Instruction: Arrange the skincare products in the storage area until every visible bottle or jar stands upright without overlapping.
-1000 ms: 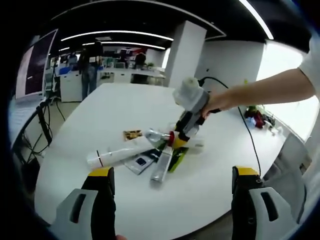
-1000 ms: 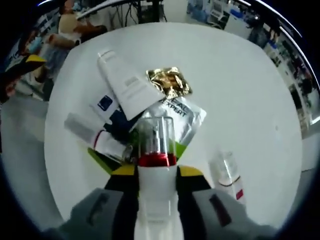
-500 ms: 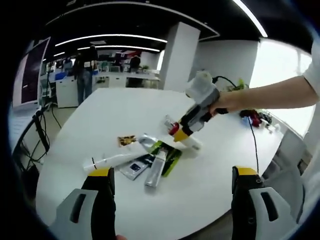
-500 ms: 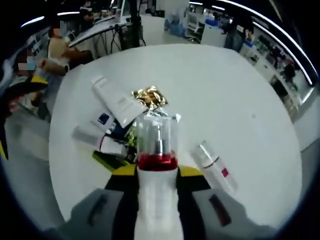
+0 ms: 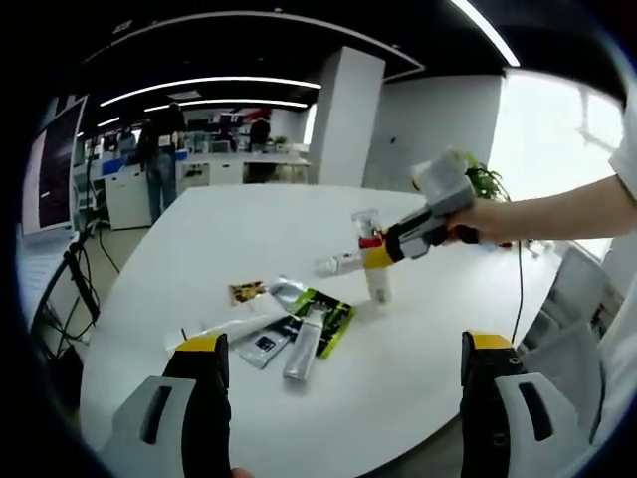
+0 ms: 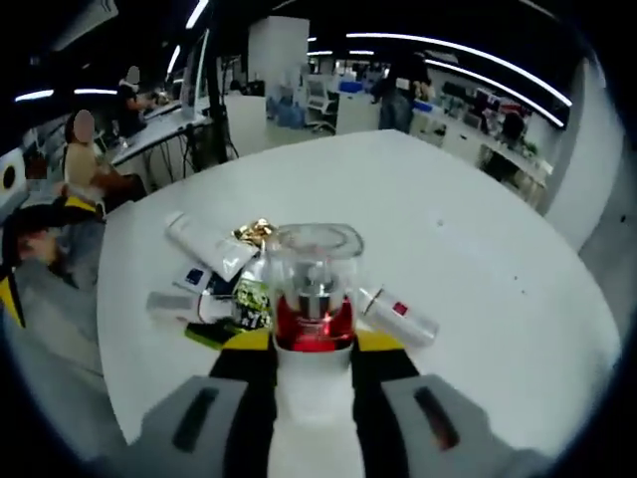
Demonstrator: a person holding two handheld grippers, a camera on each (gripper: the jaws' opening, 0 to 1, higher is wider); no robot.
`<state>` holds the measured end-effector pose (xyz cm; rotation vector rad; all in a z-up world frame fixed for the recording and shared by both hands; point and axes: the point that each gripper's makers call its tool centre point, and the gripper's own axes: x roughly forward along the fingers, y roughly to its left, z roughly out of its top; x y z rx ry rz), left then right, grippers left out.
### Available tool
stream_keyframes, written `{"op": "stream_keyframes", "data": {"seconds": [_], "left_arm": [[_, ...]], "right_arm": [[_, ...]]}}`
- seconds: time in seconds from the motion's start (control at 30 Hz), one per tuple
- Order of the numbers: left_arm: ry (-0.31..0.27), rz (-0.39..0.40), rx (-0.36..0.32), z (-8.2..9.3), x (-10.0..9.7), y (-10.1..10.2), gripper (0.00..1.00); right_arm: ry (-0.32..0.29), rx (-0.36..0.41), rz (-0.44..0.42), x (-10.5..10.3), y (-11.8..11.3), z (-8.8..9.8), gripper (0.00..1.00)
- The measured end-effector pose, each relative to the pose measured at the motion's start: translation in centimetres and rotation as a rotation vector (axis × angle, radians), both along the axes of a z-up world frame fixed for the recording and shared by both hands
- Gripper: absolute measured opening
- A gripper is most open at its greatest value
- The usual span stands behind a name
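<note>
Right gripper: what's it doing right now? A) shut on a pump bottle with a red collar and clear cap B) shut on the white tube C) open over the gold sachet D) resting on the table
A: the right gripper is shut on the pump bottle, lifted above the white table in the left gripper view.

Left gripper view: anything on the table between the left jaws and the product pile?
Nothing. In the left gripper view the stretch of white table from the left gripper up to the pile of tubes and sachets is bare.
</note>
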<state>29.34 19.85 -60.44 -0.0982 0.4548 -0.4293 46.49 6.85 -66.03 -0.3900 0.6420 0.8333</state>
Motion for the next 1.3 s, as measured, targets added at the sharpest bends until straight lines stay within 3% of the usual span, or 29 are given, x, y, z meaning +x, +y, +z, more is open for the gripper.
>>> {"op": "stream_keyframes", "data": {"seconds": [0.13, 0.6, 0.8, 1.3], "left_arm": [[-0.015, -0.033, 0.008, 0.6, 0.1, -1.3, 0.95], [-0.028, -0.123, 0.018, 1.0, -0.5, -4.6, 0.95], [-0.034, -0.147, 0.016, 0.7, 0.1, -5.5, 0.95], [-0.028, -0.274, 0.053, -2.6, 3.5, -9.5, 0.95]], "right_arm": [[-0.017, 0.035, -0.054, -0.6, -0.7, 0.1, 0.28], [-0.033, 0.133, -0.372, -2.2, -3.9, 0.1, 0.28], [-0.039, 0.115, -0.42, -2.4, -4.5, 0.1, 0.28], [-0.027, 0.067, -0.463, -3.2, -5.5, 0.0, 0.29]]}}
